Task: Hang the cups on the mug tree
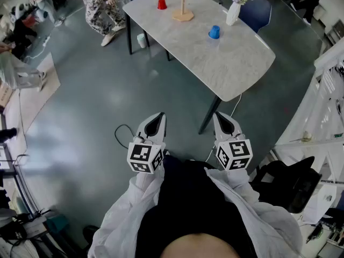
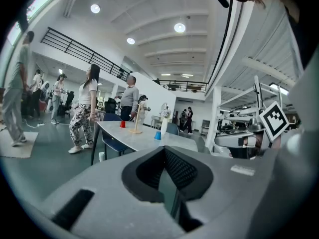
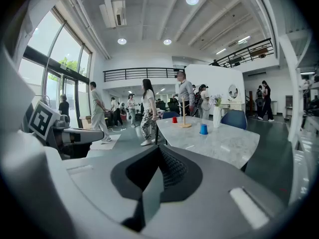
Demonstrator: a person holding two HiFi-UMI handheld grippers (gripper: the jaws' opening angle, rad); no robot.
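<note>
Nearest the camera, the person's pale sleeves [image 1: 123, 219] hold both grippers low and close to the body, side by side and pointing forward over the grey floor [image 1: 97, 90], well short of the table [image 1: 236, 63]. The left gripper [image 1: 157, 121] has its fingers [image 2: 182, 168] clenched together with nothing between them, its marker cube [image 1: 144, 157] facing up. The right gripper [image 1: 222, 121] is level with it and a little apart, and its fingers [image 3: 172, 168] are likewise pressed tight on nothing. Further off stands the pale marble-patterned table on dark legs, its near corner towards the grippers. On it, the blue cup [image 1: 214, 32] sits alone nearest the person. Beyond it and to the left stands the wooden mug tree [image 1: 183, 12], a slim upright post on a round base. The red cup [image 1: 162, 4] is just past that, near the far edge. A white vase [image 1: 233, 9] with pale flowers stands to the right, near the table's far side. Both cups are small at this range, so their handles and which way up they sit cannot be made out. The head view cuts off the top of the mug tree, and in the gripper views its pegs are too fine to tell. Blue chairs [image 1: 257, 12] and people stand behind the table.
</note>
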